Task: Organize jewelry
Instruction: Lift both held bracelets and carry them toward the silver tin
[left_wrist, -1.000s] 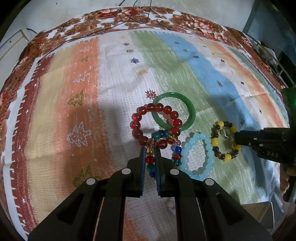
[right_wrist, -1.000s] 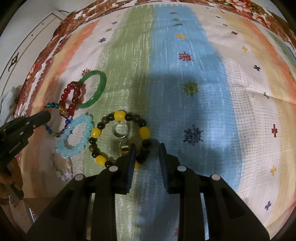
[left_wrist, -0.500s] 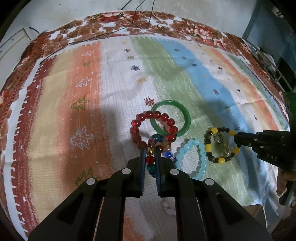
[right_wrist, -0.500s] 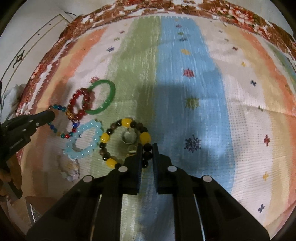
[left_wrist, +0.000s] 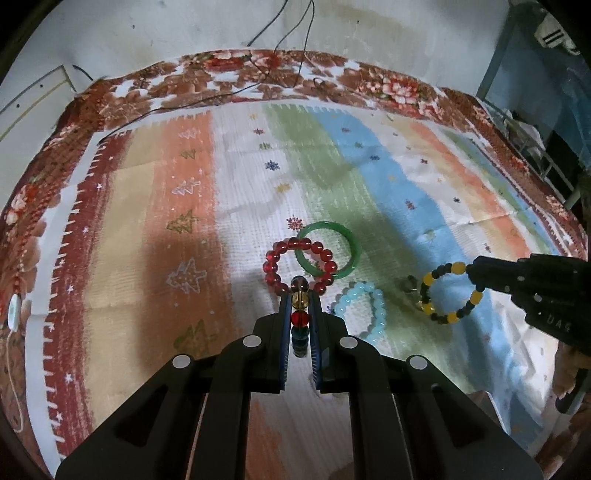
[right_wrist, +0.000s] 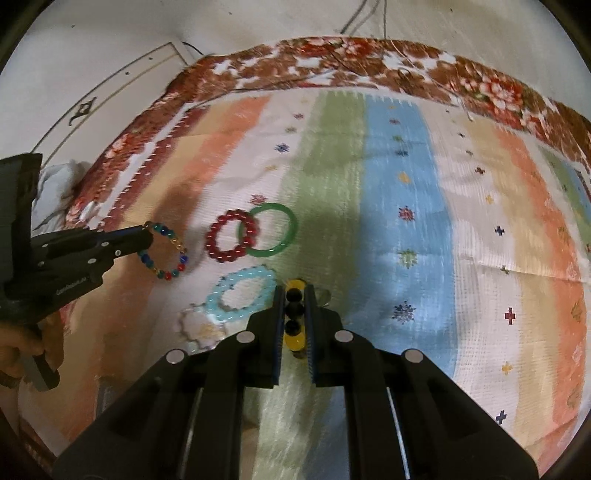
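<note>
You are working with open striped cloth (right_wrist: 406, 192) beyond the green bangle (left_wrist: 328, 249), up to its floral border. Your left gripper (left_wrist: 300, 314) is clamping the multicoloured bead bracelet (right_wrist: 164, 251), which is hanging off the cloth left of the bangle. Your right gripper (right_wrist: 294, 306) is pinching the yellow-and-dark bracelet (left_wrist: 448, 293), its ring facing sideways. The red bead bracelet (left_wrist: 297, 266) is overlapping the smooth bangle; the pale blue bracelet (left_wrist: 362, 312) is lying just below.

Glossy beads over coarse woven cloth

The green bangle (left_wrist: 328, 249) looks smooth and glassy; the red bead bracelet (left_wrist: 297, 266) is shiny and translucent; the pale blue bracelet (right_wrist: 242, 294) appears milky. The striped cloth (left_wrist: 147, 229) is matt and rough-woven.
</note>
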